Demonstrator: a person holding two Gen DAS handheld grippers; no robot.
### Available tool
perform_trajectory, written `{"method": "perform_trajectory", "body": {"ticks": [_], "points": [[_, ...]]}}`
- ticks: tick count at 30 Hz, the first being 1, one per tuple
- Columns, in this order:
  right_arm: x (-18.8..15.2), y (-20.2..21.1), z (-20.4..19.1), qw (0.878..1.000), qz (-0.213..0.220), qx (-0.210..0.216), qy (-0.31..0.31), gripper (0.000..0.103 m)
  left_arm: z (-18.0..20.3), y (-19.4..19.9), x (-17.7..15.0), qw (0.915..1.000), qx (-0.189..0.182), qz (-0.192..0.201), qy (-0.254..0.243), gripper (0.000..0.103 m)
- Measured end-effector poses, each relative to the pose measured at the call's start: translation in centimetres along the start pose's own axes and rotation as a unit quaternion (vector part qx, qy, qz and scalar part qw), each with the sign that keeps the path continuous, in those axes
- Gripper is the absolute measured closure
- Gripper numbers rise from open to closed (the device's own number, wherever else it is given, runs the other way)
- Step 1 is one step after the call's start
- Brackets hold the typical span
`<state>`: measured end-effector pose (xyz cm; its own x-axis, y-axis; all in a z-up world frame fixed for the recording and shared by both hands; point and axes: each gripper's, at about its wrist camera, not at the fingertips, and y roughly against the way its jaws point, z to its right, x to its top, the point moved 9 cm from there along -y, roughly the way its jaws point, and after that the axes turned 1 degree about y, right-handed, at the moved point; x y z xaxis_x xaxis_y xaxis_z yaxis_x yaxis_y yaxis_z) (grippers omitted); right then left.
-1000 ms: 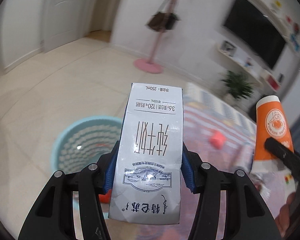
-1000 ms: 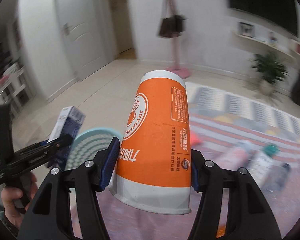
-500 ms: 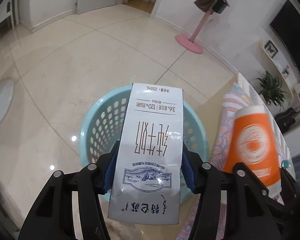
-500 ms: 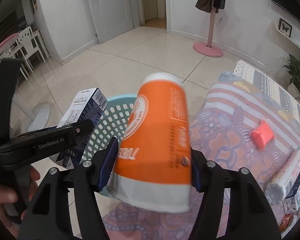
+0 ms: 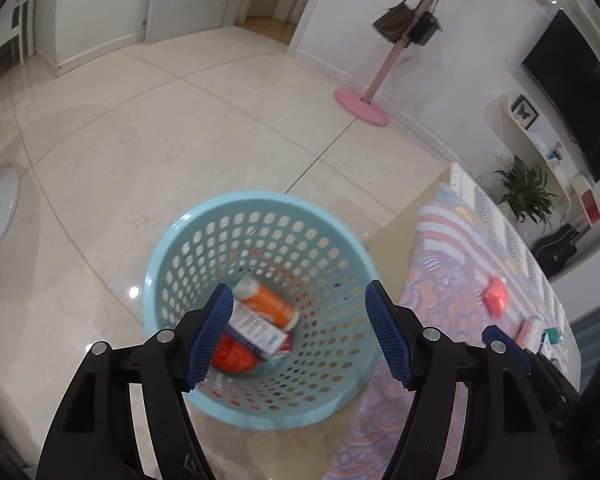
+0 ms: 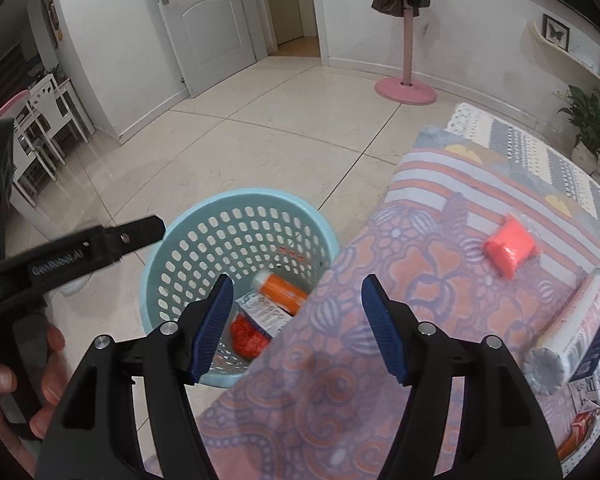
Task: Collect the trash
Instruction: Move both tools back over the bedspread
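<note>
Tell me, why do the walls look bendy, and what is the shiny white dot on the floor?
Both wrist views use fisheye lenses, so the door frame and floor tile lines curve. In the left wrist view, the white dot beside the blue basket is glare on glossy tile. The basket's rim is slightly blurred there.

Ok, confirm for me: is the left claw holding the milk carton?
No, the left claw is open and the milk carton lies in the basket.
</note>
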<state>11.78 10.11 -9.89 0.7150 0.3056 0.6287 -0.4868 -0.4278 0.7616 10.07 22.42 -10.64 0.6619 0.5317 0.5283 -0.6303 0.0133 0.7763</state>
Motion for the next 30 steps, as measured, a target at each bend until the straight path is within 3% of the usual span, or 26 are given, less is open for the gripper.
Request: {"method": "perform_trajectory", "body": {"ticks": [9, 15, 22, 26, 30], "points": [[0.3, 7.2, 4.4, 0.997, 0.068, -0.034, -0.012, 0.040, 8.1, 2.3, -0.5, 0.9948, -0.065, 0.048, -0.062, 0.035], [-0.9, 13.4, 10.4, 0.988, 0.117, -0.095, -0.032, 0.040, 17.5, 2.7, -3.1, 0.9805, -0.126, 0.060, -0.138, 0.030], [-4.6, 19.7, 22.3, 0.965, 0.136, -0.184, -0.129, 0.040, 27.5, 0.8, -7.6, 0.9572, -0.177, 0.041, -0.225, 0.028], [-7.3, 20.8, 28.7, 0.947, 0.118, -0.226, -0.196, 0.039, 31.9, -2.1, -10.4, 0.9415, -0.168, 0.021, -0.291, 0.028], [-10.1, 20.4, 33.4, 0.931, 0.092, -0.220, -0.277, 0.038, 33.4, -5.0, -11.9, 0.9381, -0.160, -0.011, -0.307, 0.028]]}}
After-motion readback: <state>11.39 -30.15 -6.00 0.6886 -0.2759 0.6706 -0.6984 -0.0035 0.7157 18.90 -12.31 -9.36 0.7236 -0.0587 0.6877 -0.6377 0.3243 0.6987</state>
